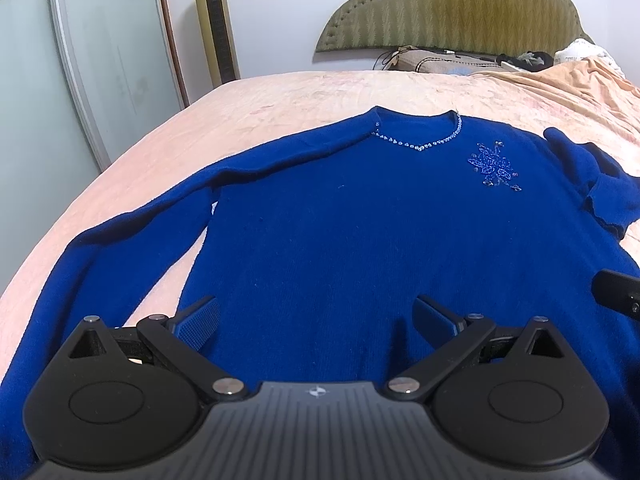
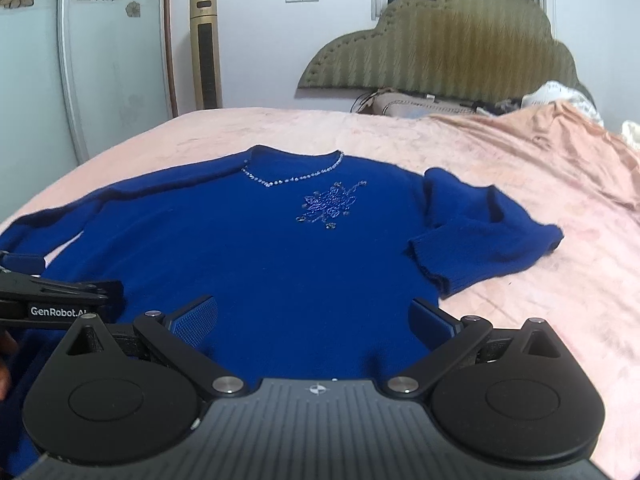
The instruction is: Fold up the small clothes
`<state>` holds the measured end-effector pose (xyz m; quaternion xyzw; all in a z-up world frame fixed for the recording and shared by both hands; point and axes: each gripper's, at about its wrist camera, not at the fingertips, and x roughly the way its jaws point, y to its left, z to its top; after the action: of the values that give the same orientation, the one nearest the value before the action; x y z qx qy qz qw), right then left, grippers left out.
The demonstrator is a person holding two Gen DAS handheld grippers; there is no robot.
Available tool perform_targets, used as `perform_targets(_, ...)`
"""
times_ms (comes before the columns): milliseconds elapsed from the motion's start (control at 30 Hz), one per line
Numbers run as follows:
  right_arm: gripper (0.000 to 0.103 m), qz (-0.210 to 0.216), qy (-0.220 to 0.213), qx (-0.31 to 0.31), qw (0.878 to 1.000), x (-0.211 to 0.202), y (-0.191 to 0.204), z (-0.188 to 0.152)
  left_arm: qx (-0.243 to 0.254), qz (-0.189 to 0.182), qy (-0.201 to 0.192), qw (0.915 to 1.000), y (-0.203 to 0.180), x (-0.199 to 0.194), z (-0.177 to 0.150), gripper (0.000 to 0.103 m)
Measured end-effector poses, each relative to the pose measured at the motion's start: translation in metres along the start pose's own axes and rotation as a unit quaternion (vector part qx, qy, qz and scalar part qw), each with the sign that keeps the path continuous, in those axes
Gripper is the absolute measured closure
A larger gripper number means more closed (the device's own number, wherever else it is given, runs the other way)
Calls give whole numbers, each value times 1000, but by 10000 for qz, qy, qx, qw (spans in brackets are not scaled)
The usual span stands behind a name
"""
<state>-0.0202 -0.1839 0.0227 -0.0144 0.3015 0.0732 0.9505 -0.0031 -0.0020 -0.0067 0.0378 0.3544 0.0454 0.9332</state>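
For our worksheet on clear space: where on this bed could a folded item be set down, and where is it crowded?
Free: bare pink bedspread between the sweater's collar and the headboard, and right of the crumpled right sleeve. A narrower strip borders the left sleeve. Crowded: the pillow end, with cables and bunched cloth.

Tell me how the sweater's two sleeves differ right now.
The left sleeve lies stretched out straight across the bedspread; the right sleeve is bent back on itself, bunched near the shoulder. The left sleeve's cuff is out of view; the right sleeve's ribbed cuff shows, pointing back toward the body. Both are the same blue knit, ungripped.
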Motion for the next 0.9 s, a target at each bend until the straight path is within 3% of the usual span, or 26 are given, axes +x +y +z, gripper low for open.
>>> perform_targets(900,0,257,31,104,9996,-1,-7,-5,124,-9,76,9999,-7,3,-4,0)
